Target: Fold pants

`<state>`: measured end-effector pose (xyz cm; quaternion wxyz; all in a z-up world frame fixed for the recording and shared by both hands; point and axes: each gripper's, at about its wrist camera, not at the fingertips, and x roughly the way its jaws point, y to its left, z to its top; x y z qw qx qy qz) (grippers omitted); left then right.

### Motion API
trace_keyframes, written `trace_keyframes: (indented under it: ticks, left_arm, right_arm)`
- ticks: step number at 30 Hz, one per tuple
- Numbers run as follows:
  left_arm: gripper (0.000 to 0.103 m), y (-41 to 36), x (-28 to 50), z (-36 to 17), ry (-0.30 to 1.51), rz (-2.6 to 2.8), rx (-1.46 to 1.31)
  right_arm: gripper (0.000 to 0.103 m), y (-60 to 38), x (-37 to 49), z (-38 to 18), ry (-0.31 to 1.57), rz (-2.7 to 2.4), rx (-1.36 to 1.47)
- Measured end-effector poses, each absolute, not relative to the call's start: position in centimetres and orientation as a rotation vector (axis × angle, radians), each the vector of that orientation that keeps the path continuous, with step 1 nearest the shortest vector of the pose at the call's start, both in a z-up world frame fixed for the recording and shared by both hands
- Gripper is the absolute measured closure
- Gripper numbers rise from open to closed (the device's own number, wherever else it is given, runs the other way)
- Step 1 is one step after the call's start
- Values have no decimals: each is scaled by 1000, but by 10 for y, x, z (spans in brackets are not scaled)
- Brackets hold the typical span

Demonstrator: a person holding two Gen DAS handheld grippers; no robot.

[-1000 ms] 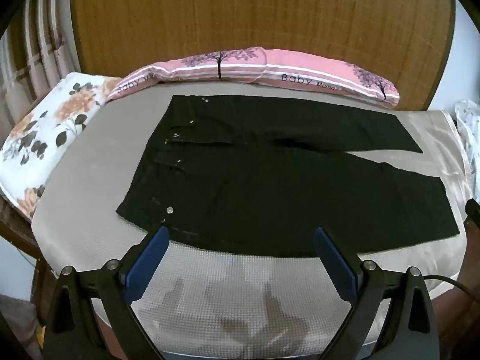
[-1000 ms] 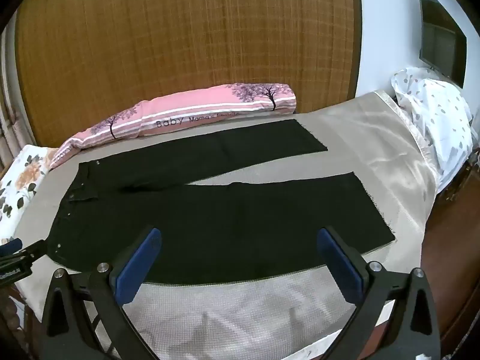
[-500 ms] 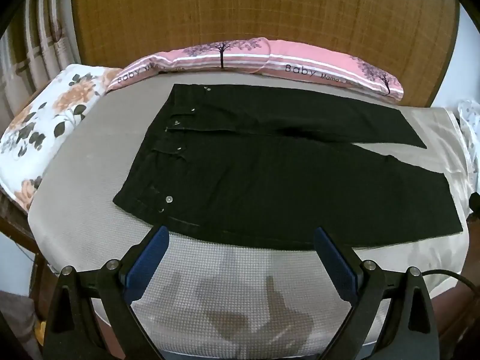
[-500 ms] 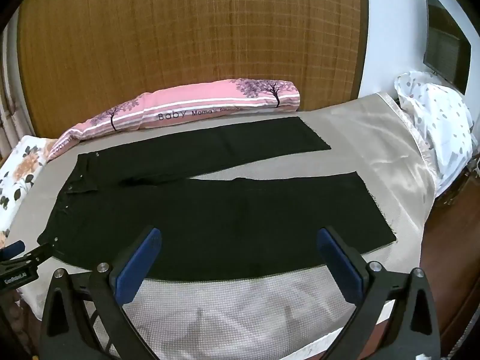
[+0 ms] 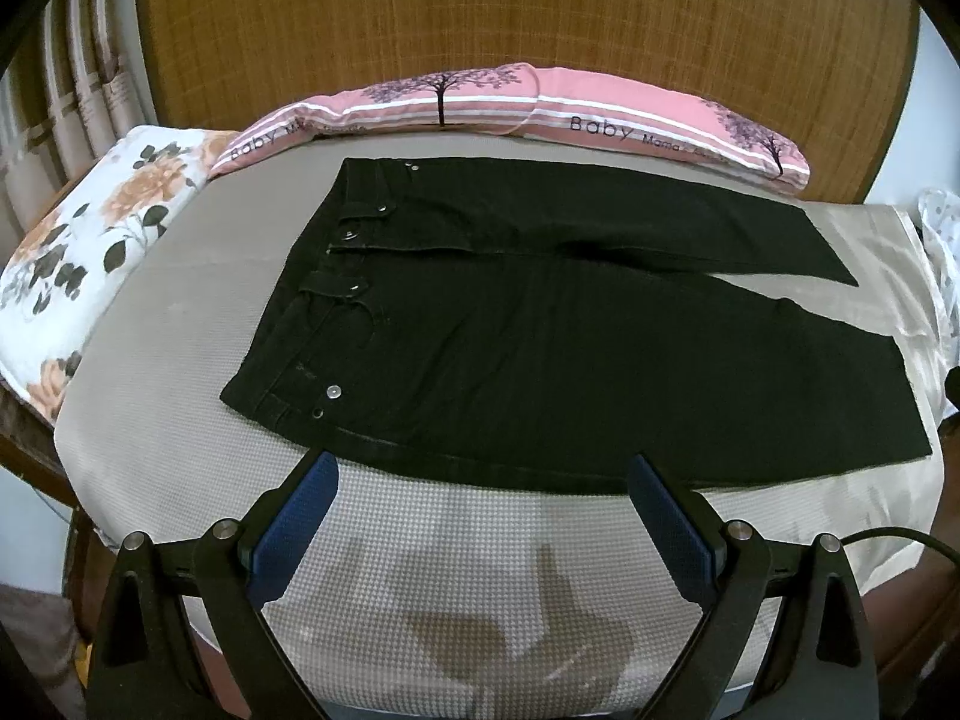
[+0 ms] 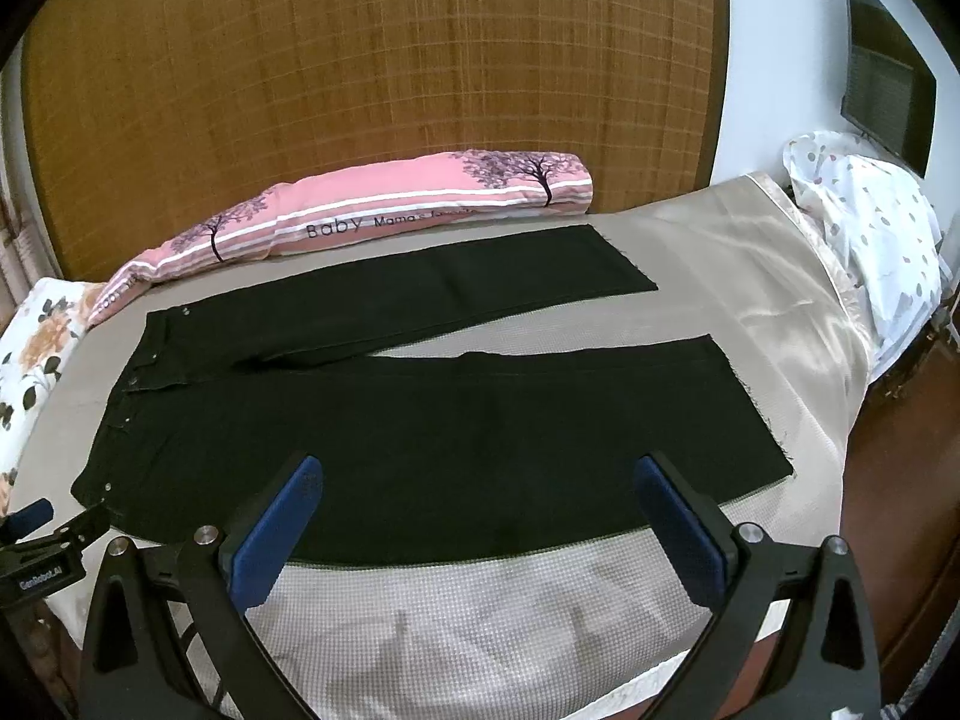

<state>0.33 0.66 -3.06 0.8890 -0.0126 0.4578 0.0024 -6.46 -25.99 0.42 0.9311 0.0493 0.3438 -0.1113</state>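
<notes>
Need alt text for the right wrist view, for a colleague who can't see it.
Black pants lie flat and unfolded on a beige bed cover, legs spread apart, waistband to the left. The open right gripper hovers at their near edge; a pink pillow lies behind.

The left gripper (image 5: 480,492) is level, its blue-padded fingers (image 5: 294,522) spread wide apart with nothing between them. The right gripper (image 6: 480,498) is in the same pose, fingers (image 6: 681,531) fully parted and empty. In the right wrist view, the left gripper's tip appears at the lower left edge.
</notes>
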Motion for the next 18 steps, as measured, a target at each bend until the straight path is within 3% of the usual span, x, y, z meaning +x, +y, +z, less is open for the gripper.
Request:
trace_keyframes:
  ticks: [18]
  left_arm:
    - [6,6,4,-29,945,19,-3]
  right_arm:
    - [0,-263,-63,-4,720,-225,102]
